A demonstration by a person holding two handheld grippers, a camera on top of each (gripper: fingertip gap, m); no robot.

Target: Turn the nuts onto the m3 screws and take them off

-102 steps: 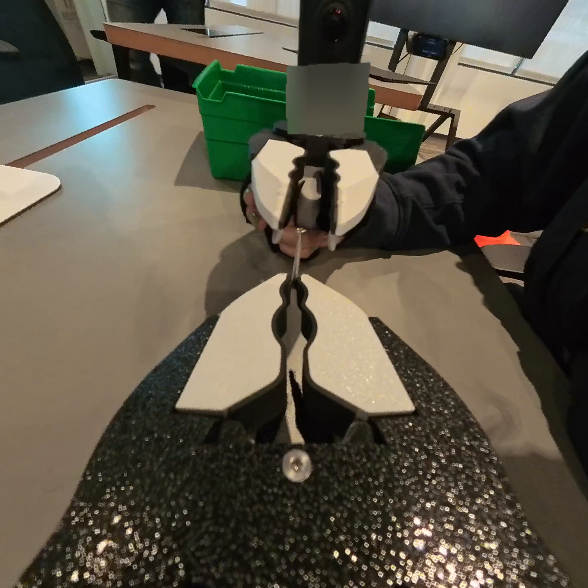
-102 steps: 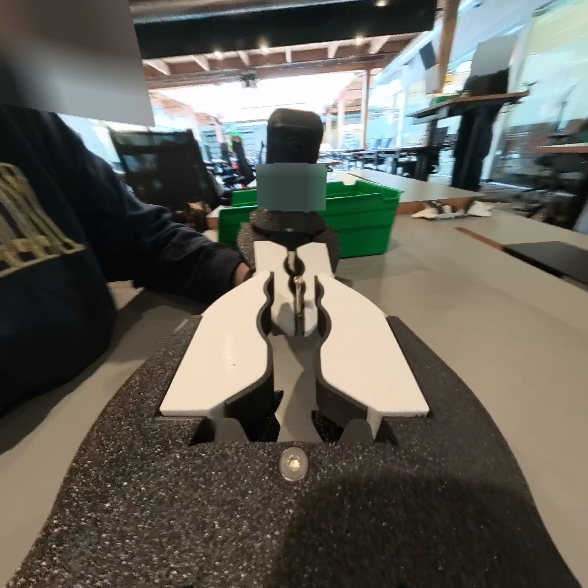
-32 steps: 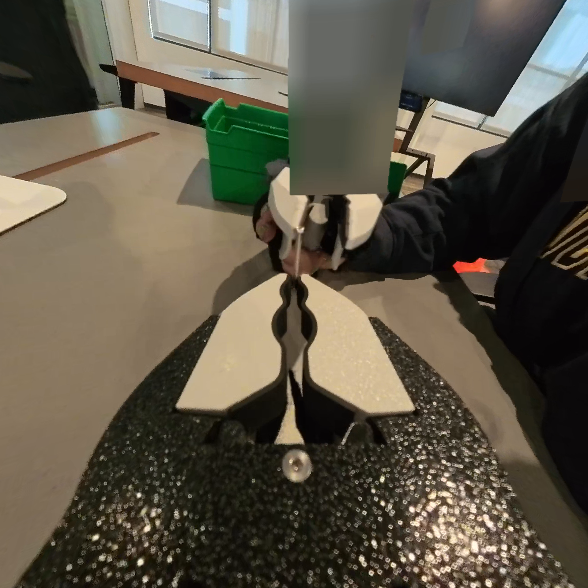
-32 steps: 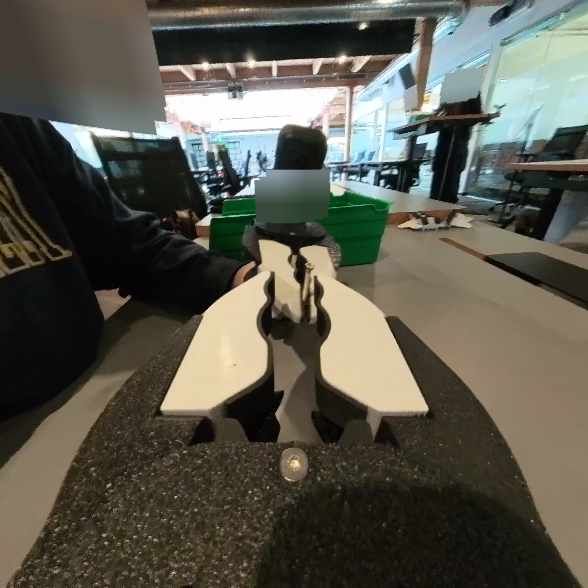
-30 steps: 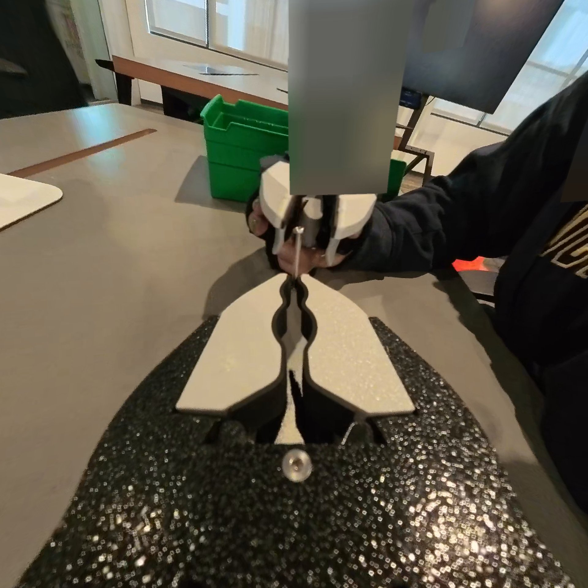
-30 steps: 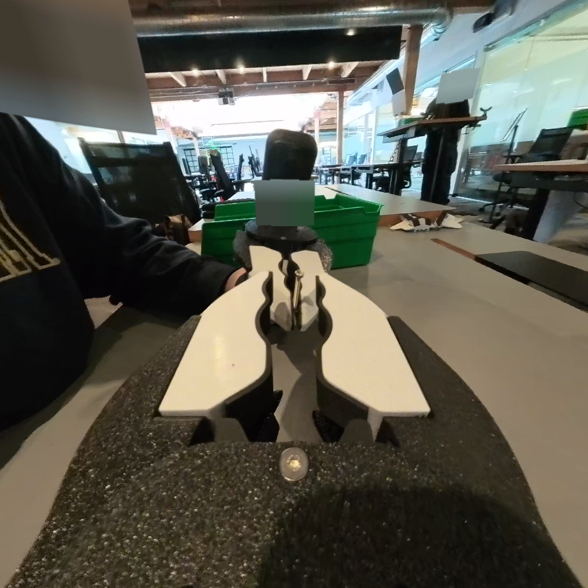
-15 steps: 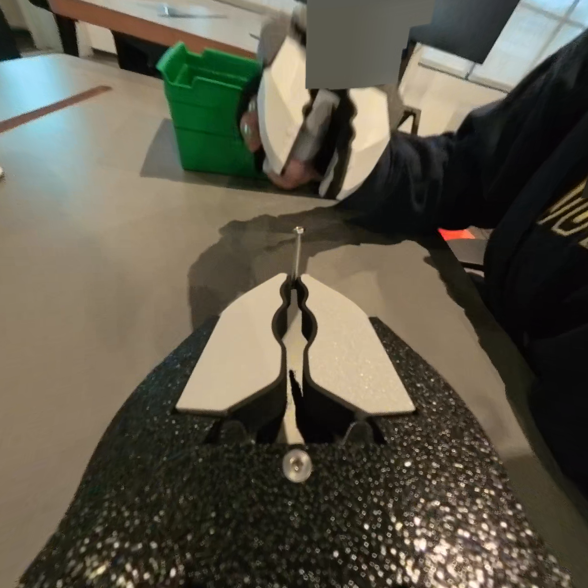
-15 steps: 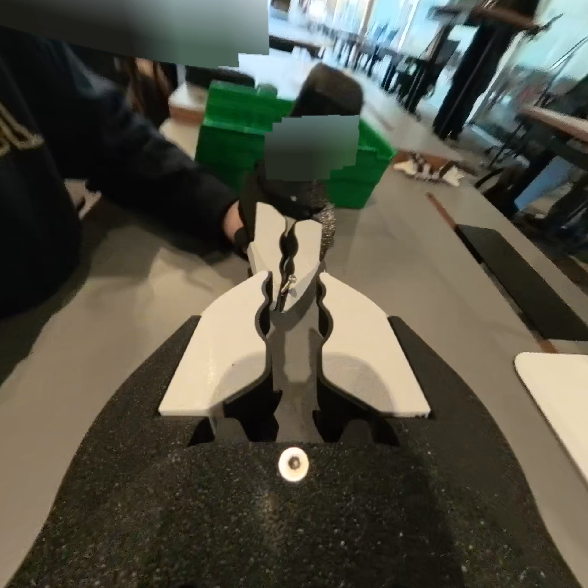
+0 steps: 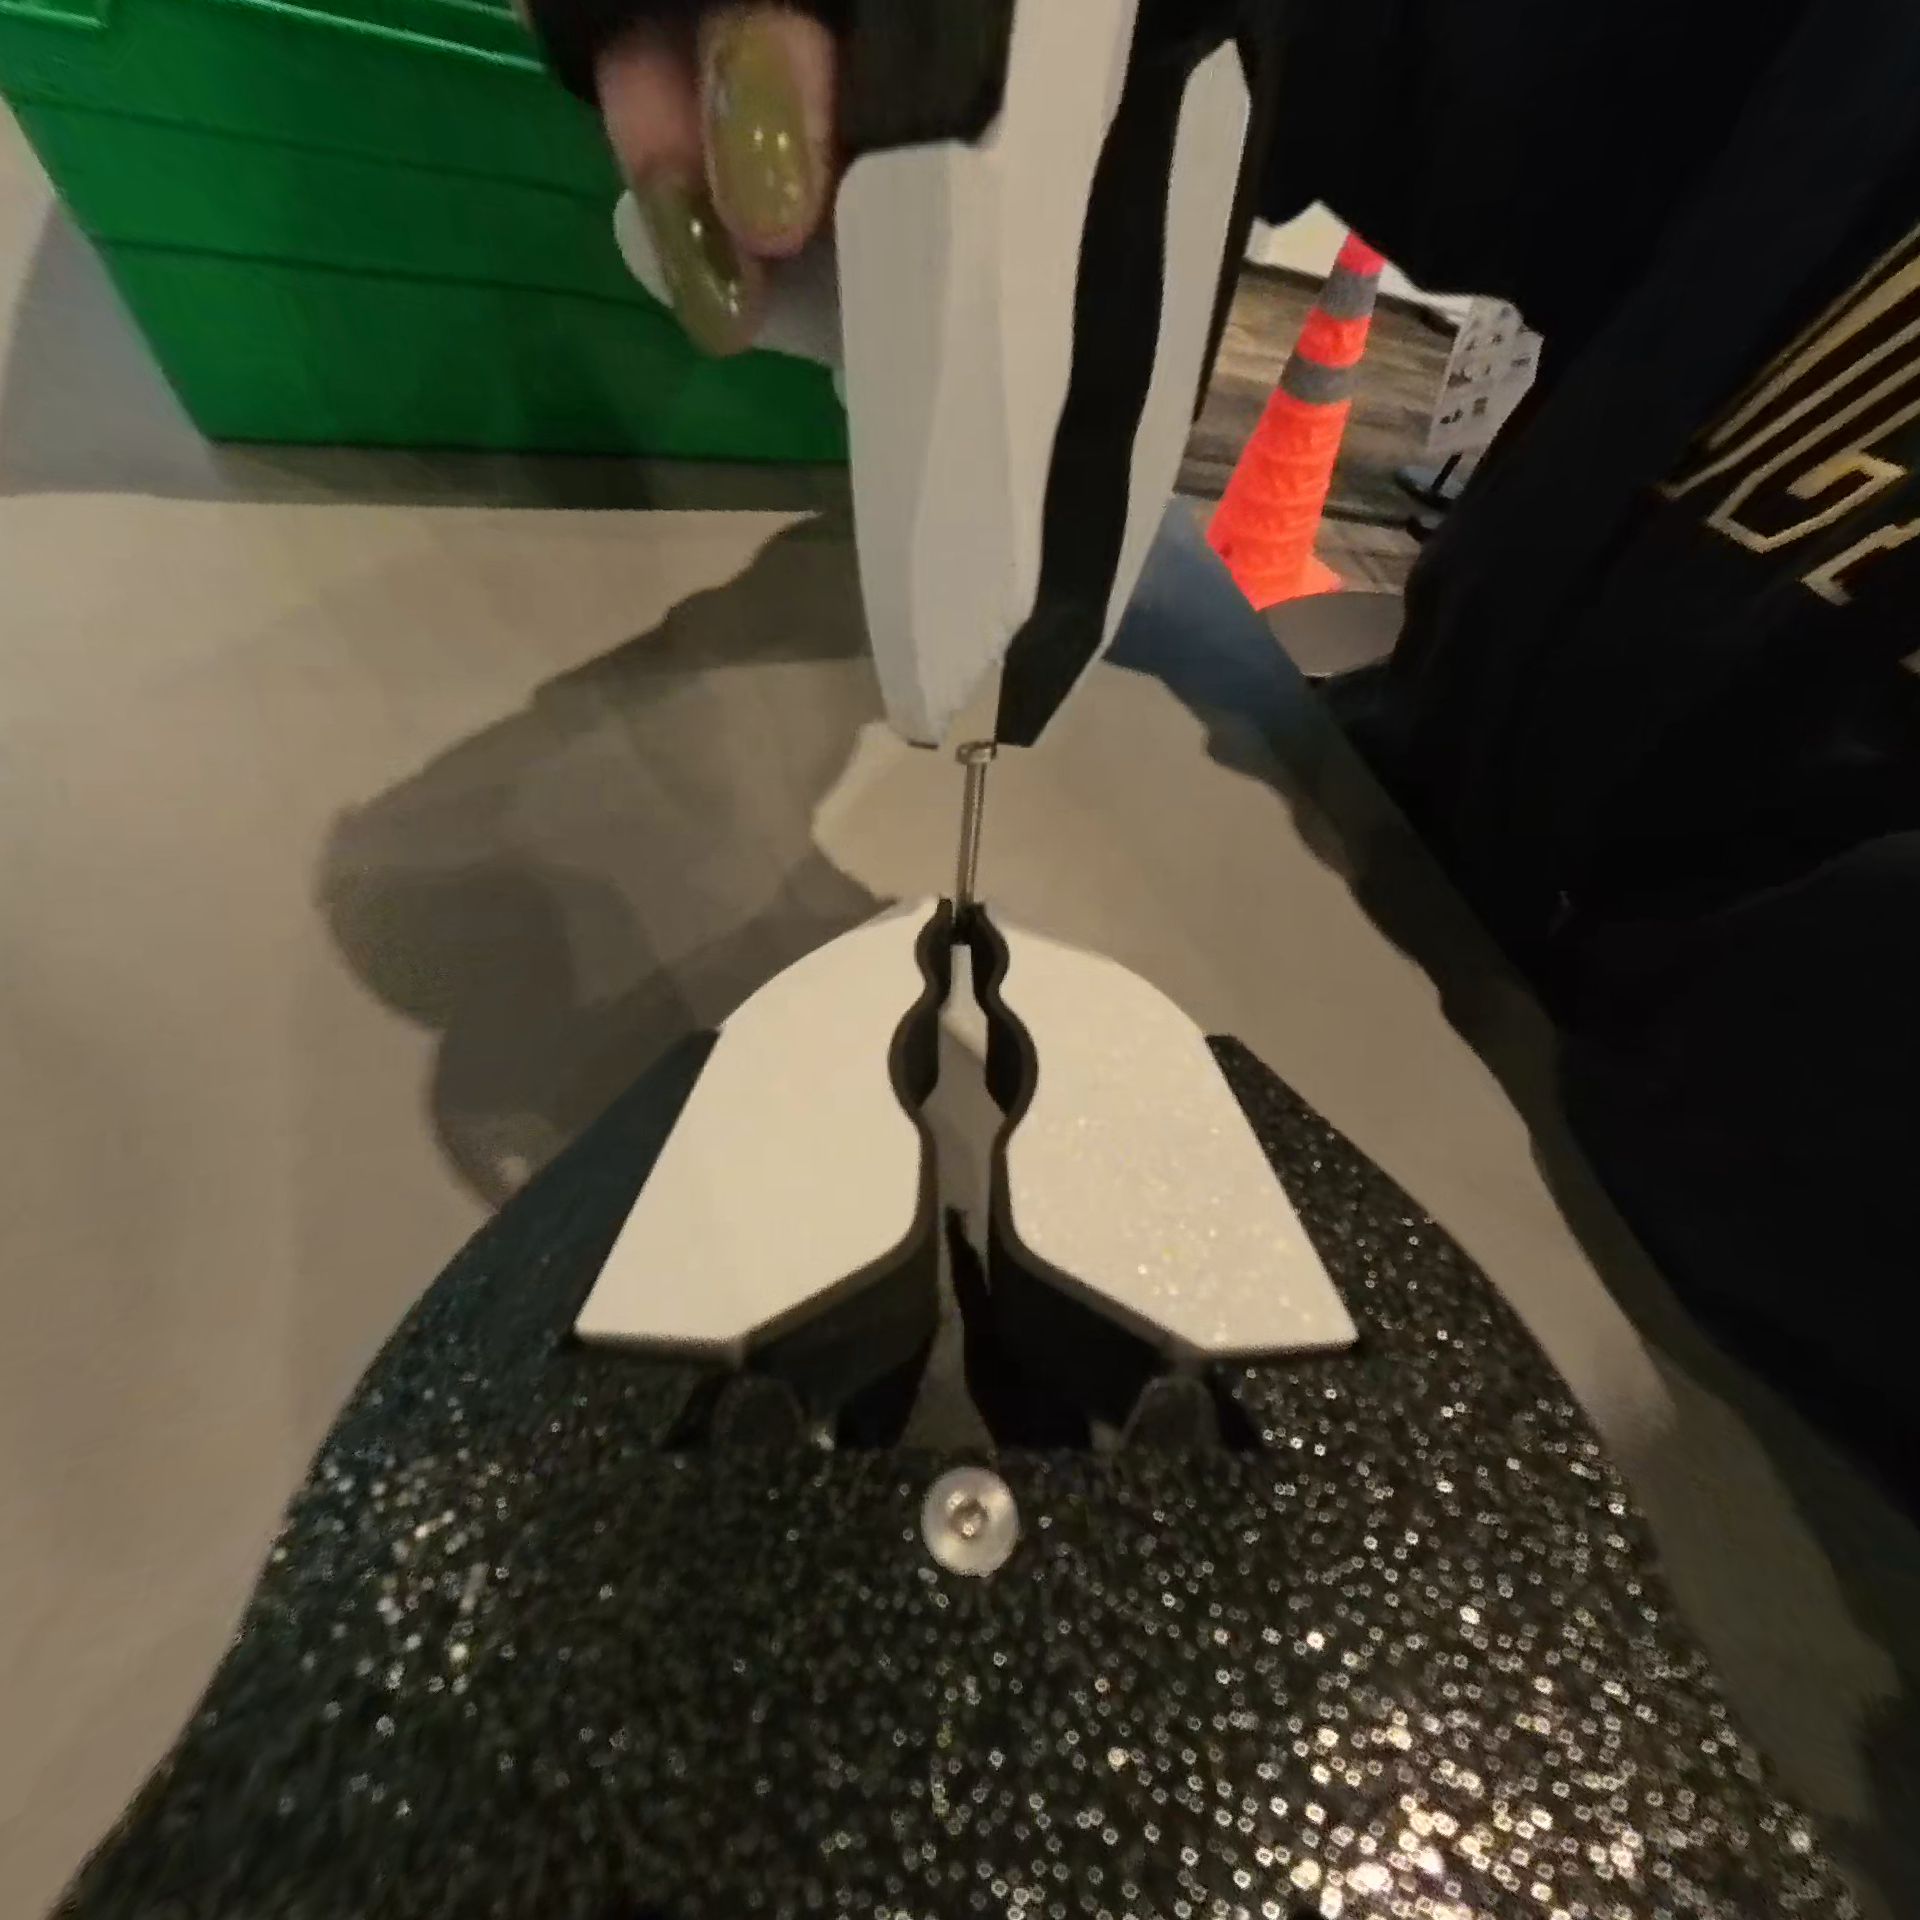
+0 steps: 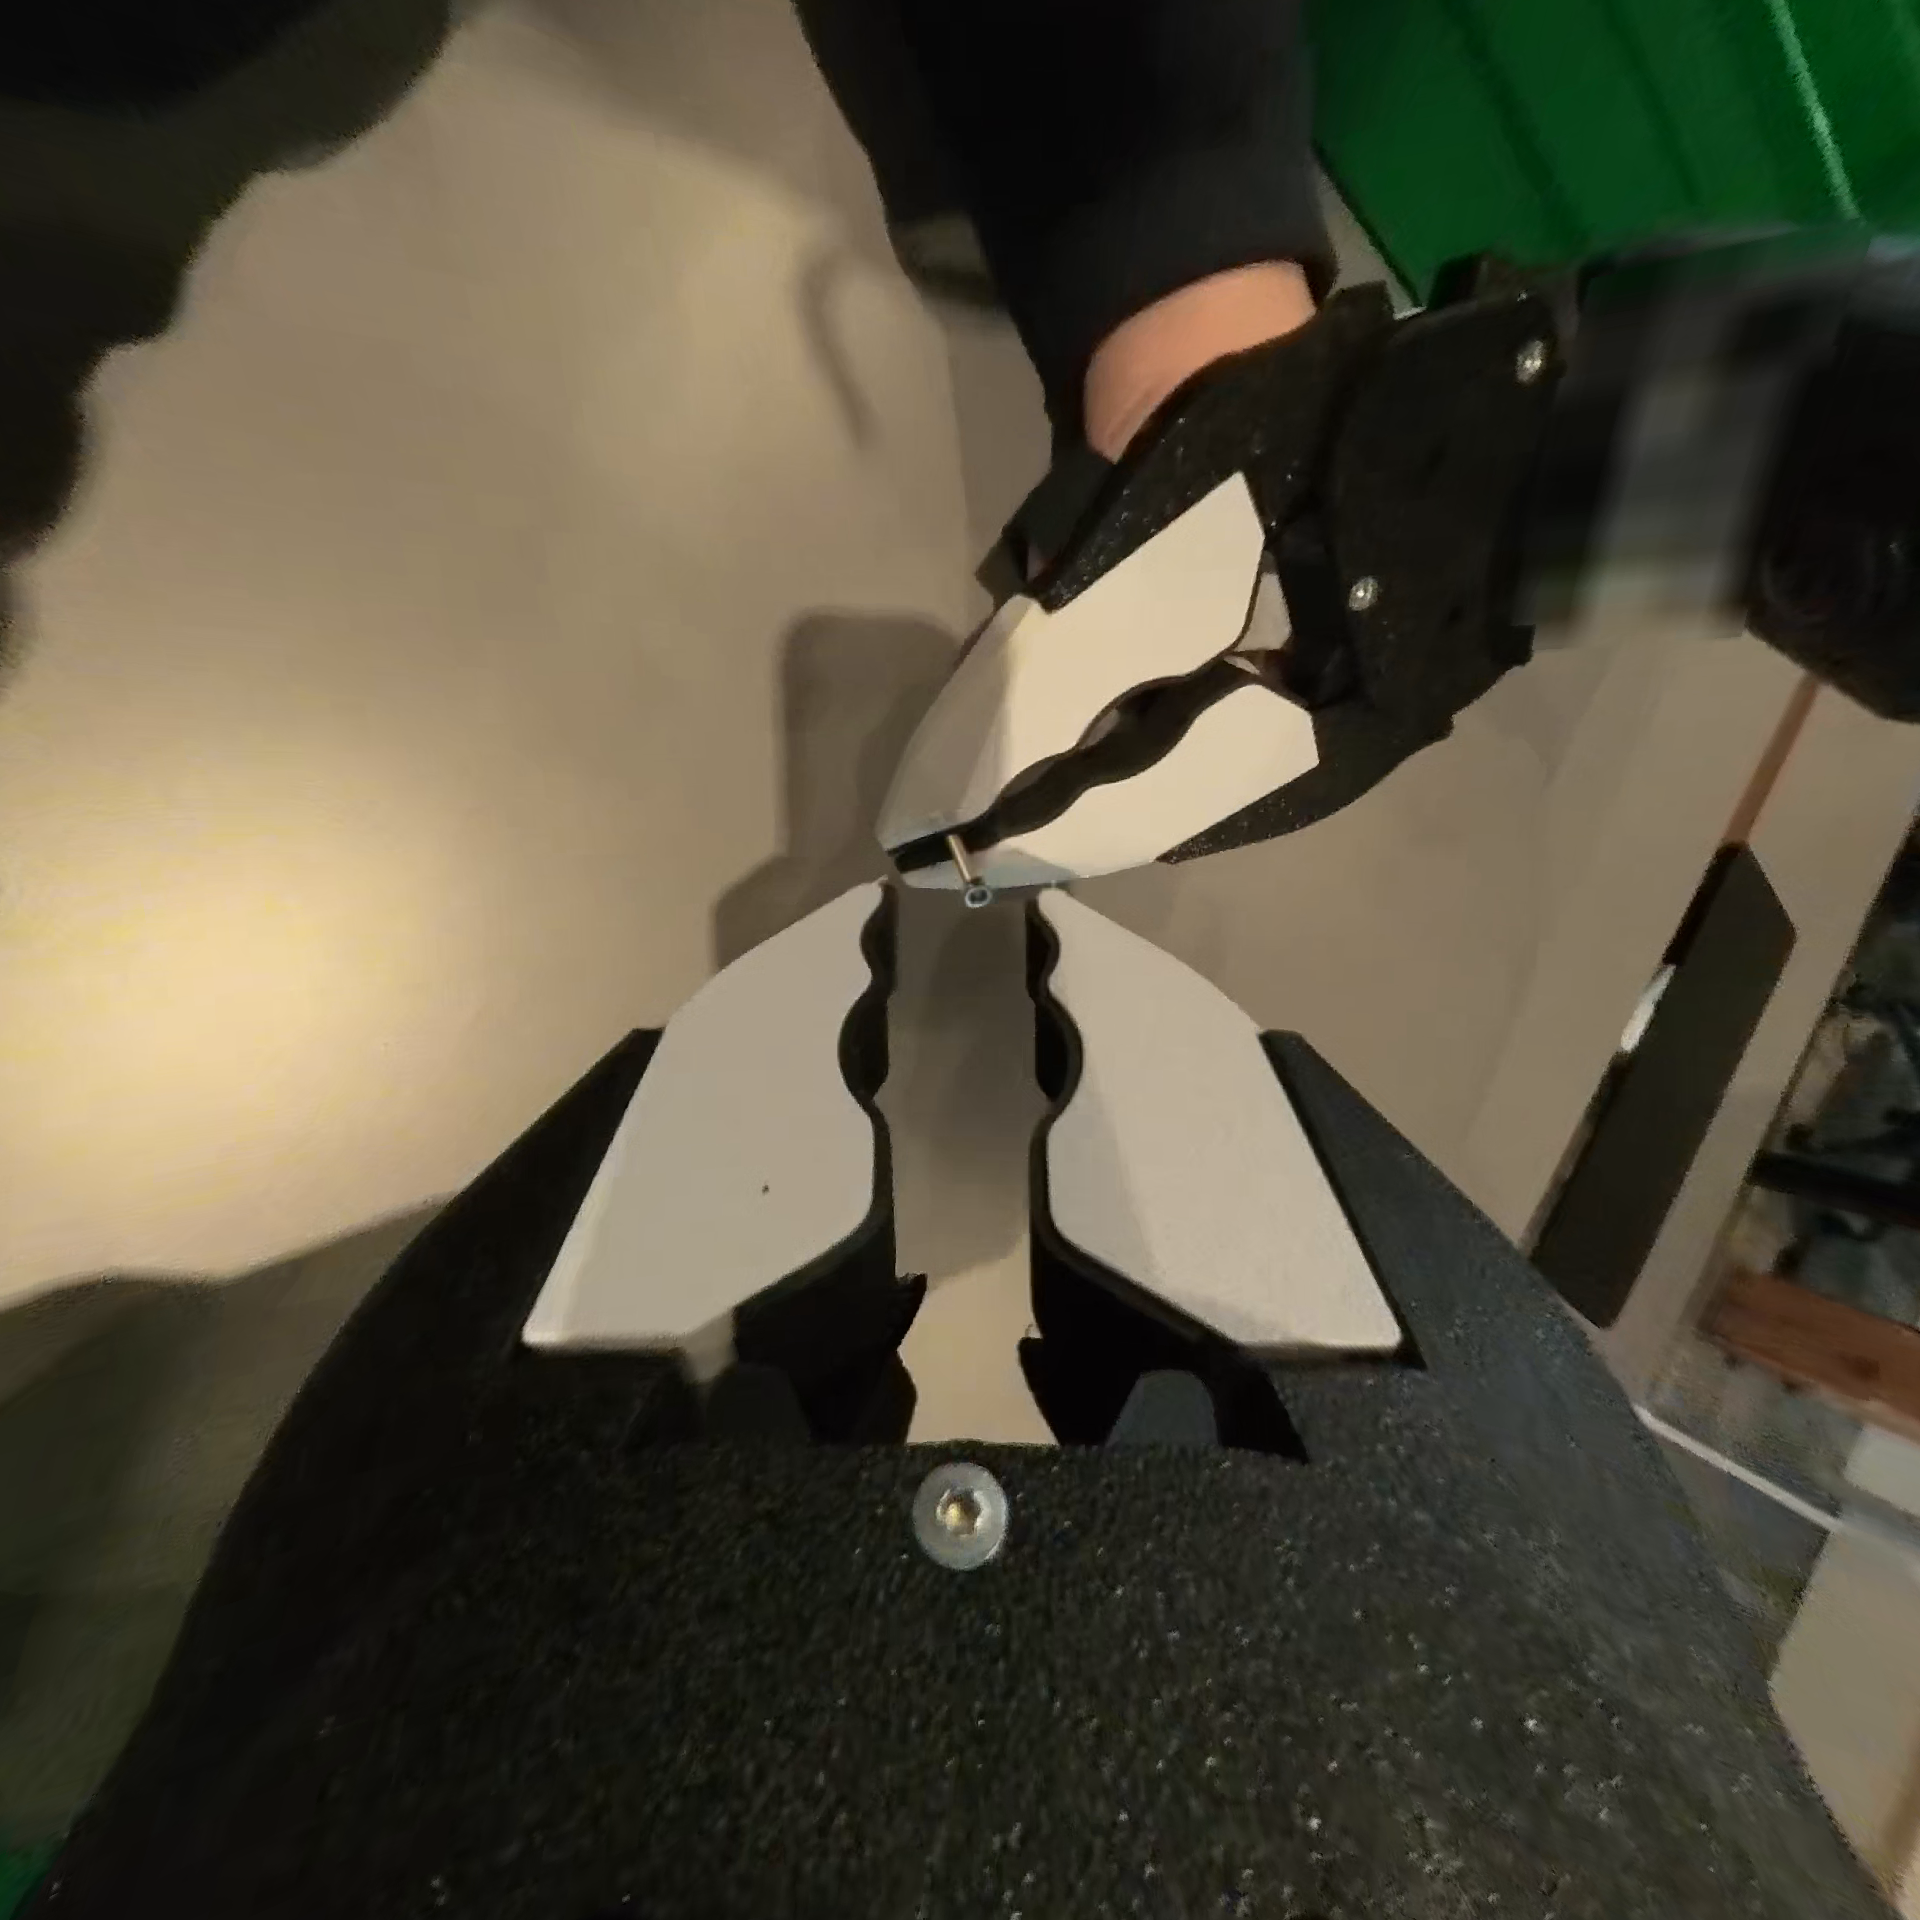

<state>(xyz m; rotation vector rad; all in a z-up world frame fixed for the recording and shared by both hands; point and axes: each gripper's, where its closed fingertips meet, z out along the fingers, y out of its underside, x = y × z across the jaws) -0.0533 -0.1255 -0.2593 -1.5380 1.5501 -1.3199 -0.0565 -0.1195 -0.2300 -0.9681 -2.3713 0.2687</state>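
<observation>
My left gripper (image 9: 961, 914) is shut on a thin metal screw (image 9: 971, 831) that sticks out forward from its tips. The screw's far end (image 9: 974, 750) carries a small ring-shaped piece; I cannot tell whether it is a head or a nut. My right gripper (image 9: 966, 727) comes down from above, tips at that end. In the right wrist view my right gripper (image 10: 961, 909) is open, and the screw's end (image 10: 977, 896) stands between its tips without either pad pressing on it. The left gripper (image 10: 914, 847) reaches in there from the upper right, shut on the screw (image 10: 961, 860).
A green bin (image 9: 364, 260) stands on the grey table (image 9: 260, 727) behind the grippers and also shows in the right wrist view (image 10: 1610, 125). An orange cone (image 9: 1299, 416) stands on the floor beyond. A flat black pad (image 10: 1662, 1091) lies at the table's right. The person's dark sleeve (image 10: 1091, 156) is close. The tips of both grippers are at nearly the same place.
My right gripper pulled back from the screw, rose, and now tips down over its end, jaws still apart. My left gripper stays shut on the screw. Both views now look down at the table.
</observation>
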